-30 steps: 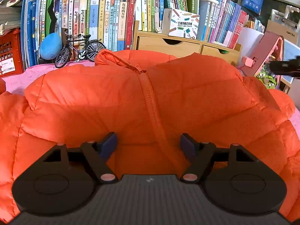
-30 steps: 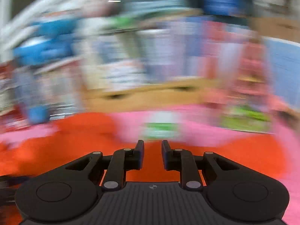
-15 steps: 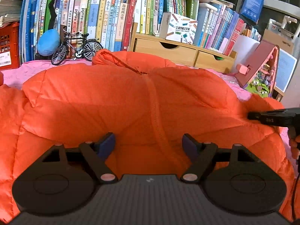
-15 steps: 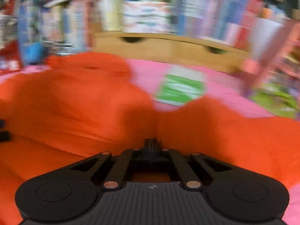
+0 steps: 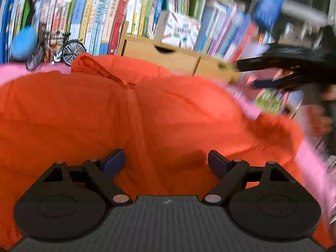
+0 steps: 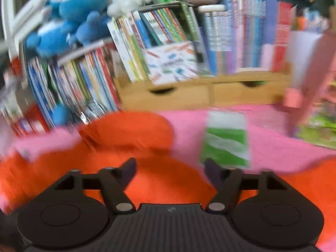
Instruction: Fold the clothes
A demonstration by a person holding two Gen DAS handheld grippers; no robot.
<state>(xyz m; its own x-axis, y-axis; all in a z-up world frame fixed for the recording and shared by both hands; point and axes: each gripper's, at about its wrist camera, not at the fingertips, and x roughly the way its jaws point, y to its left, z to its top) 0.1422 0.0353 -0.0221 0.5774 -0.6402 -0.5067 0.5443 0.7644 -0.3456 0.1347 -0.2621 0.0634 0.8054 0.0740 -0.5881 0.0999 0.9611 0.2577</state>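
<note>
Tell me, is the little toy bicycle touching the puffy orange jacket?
Apart. In the left wrist view the toy bicycle stands by the books, and a strip of pink cloth shows between its wheels and the puffy orange jacket.

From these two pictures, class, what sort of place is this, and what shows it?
Probably a child's bedroom or study corner: upright rows of colourful books, blue plush toys on top, and a puffy orange jacket laid on a pink cloth surface.

Your left gripper (image 5: 166, 159) tilts downward, its jaws opening wide with nothing pinched between the pads. Your right gripper (image 6: 170, 168) also tilts down, jaws opening, gripping nothing; your right hand (image 5: 319, 121) shows blurred.
</note>
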